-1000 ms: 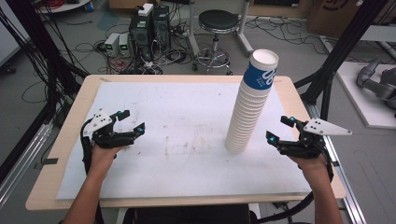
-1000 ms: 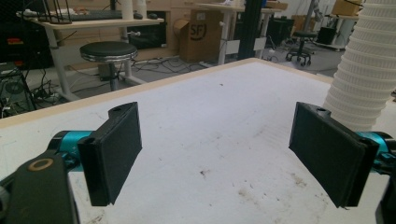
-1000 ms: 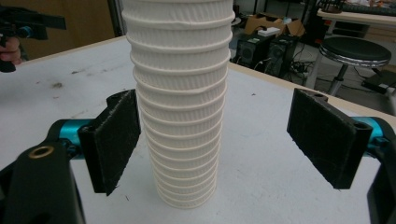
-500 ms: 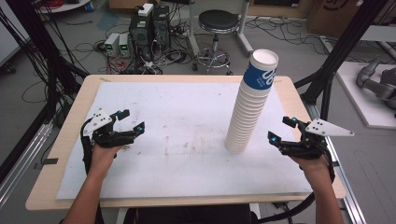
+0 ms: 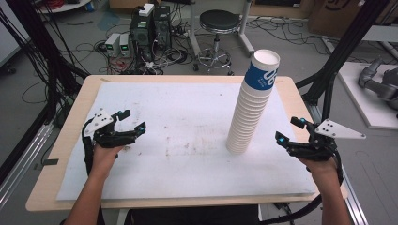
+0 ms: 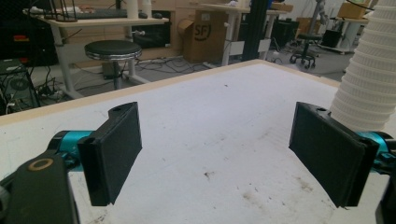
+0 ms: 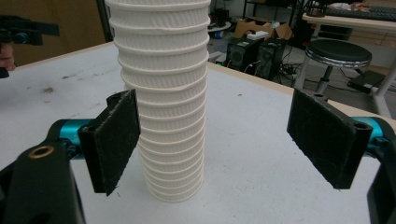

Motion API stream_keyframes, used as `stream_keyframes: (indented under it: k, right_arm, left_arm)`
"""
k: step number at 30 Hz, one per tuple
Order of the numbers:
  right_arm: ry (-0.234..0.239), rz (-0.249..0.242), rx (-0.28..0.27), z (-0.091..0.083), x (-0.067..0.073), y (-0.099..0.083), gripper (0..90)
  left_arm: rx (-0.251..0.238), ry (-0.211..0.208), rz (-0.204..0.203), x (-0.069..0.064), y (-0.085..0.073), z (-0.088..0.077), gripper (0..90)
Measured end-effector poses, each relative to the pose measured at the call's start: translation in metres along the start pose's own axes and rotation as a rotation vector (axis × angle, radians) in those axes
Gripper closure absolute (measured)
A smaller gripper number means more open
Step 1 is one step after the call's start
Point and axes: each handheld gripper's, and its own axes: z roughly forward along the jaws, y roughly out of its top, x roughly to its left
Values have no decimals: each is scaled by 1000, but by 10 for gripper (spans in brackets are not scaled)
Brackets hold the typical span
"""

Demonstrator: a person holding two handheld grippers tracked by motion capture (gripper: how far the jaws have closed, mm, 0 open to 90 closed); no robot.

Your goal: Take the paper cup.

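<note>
A tall, slightly leaning stack of white paper cups (image 5: 248, 110), its top cup printed blue, stands right of centre on the white sheet (image 5: 187, 112) covering the table. My right gripper (image 5: 287, 130) hovers open just right of the stack's base. In the right gripper view the stack (image 7: 163, 107) rises ahead between the jaws, nearer the left one, with the open gripper (image 7: 217, 140) short of it. My left gripper (image 5: 134, 120) is held open over the sheet's left side, far from the cups. In the left gripper view the open gripper (image 6: 217, 149) faces bare sheet, with the stack (image 6: 369, 84) beyond its right jaw.
The wooden table edge (image 5: 56, 154) borders the sheet, which carries faint brown stains (image 5: 187, 145) near its middle. Behind the table stand a black stool (image 5: 218, 21), computer boxes (image 5: 150, 28) and floor cables. Black frame posts (image 5: 338, 61) rise at both sides.
My right gripper has drifted slightly to the right, away from the stack's base. The left gripper and the cups have stayed put.
</note>
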Motion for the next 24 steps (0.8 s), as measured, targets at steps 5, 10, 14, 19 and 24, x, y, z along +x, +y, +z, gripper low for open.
stream_keyframes:
  k: [5, 10, 14, 19, 24]
  right_arm:
    - [3, 0, 5, -3, -1, -3, 176]
    - [-10, -4, -7, -8, 1, 0, 176]
    - [-7, -5, 1, -6, 3, -1, 176]
    - [-4, -6, -1, -3, 2, 2, 176]
    - [13, -16, 9, 4, 5, 4, 176]
  left_arm:
    - [-4, -2, -2, -4, 0, 5, 168]
    - [3, -13, 6, -4, -1, 7, 168]
    - [6, -9, 9, -4, -1, 7, 168]
    - [1, -4, 11, -4, -1, 3, 168]
    - [-2, -4, 8, -3, -1, 0, 168]
